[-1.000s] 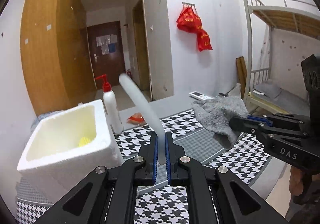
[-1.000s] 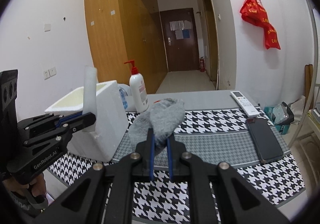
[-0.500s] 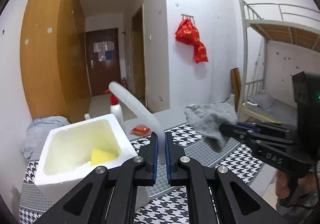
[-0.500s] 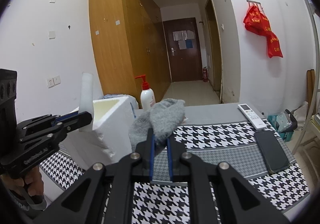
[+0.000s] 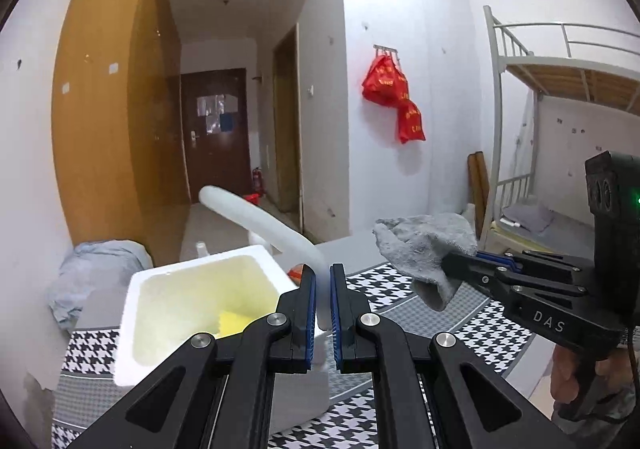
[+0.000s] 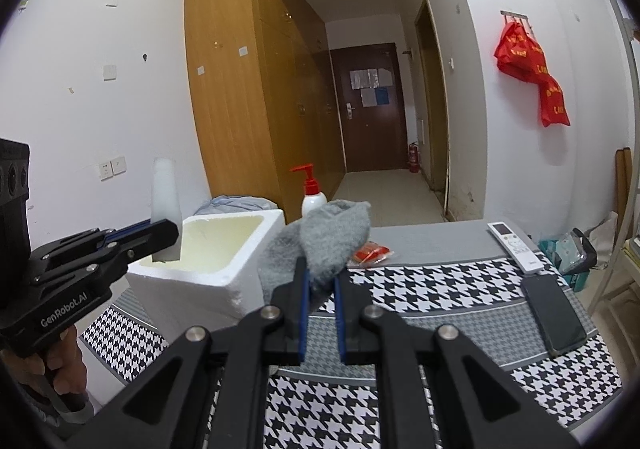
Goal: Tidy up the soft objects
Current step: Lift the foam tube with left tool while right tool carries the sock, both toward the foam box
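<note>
My left gripper [image 5: 322, 289] is shut on a white foam tube [image 5: 256, 219] and holds it over the right rim of an open white foam box [image 5: 132, 313]. A yellow sponge [image 5: 232, 323] lies inside the box. In the right wrist view the left gripper [image 6: 170, 235] holds the foam tube [image 6: 165, 205] upright above the foam box [image 6: 240, 245]. My right gripper [image 6: 319, 285] is shut on a grey cloth [image 6: 324, 241] and holds it in the air right of the box. The right gripper [image 5: 454, 269] with the grey cloth [image 5: 426, 245] also shows in the left wrist view.
The table has a houndstooth cloth [image 6: 432, 289]. On it are a red-capped pump bottle [image 6: 312, 193] behind the box, a red packet [image 6: 370, 253], a white remote [image 6: 514, 247] and a black phone [image 6: 554, 313]. A bunk bed [image 5: 560, 129] stands to the right.
Both grippers have risen with their loads. The left gripper has moved left, so the foam tube now hangs over the box's rim. The cloth has come closer to the box.
</note>
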The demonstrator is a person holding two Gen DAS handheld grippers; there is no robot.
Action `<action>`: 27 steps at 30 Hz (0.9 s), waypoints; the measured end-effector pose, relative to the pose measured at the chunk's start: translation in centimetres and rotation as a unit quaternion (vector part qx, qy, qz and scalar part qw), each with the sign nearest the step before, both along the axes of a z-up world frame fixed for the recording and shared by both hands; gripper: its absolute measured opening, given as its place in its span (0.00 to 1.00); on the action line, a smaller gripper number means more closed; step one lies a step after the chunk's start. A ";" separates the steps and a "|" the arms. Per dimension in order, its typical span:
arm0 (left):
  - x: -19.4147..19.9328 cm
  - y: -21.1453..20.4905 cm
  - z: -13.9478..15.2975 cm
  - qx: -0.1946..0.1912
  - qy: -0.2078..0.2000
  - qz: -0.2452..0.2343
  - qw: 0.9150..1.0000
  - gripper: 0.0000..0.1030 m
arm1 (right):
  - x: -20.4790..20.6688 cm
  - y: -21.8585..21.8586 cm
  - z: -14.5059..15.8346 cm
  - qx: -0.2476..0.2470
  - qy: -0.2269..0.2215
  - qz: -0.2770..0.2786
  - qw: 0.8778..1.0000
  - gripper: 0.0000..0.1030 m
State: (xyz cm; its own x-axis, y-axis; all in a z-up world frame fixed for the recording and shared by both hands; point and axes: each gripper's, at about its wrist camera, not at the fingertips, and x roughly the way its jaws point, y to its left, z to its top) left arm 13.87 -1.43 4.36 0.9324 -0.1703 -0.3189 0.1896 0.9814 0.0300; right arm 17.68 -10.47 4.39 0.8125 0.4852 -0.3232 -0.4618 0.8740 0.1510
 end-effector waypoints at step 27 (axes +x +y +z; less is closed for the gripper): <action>0.3 4.6 0.4 -0.005 -0.009 0.084 0.996 0.07 | 1.4 5.0 1.4 -0.017 -0.014 0.076 0.997 0.13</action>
State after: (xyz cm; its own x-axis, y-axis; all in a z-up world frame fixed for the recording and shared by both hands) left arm 14.22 3.16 4.74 0.9533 -0.0145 -0.3016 0.0219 0.9995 0.0211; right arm 19.07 -5.46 5.80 0.7393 0.5929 -0.3193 -0.5934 0.7977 0.1073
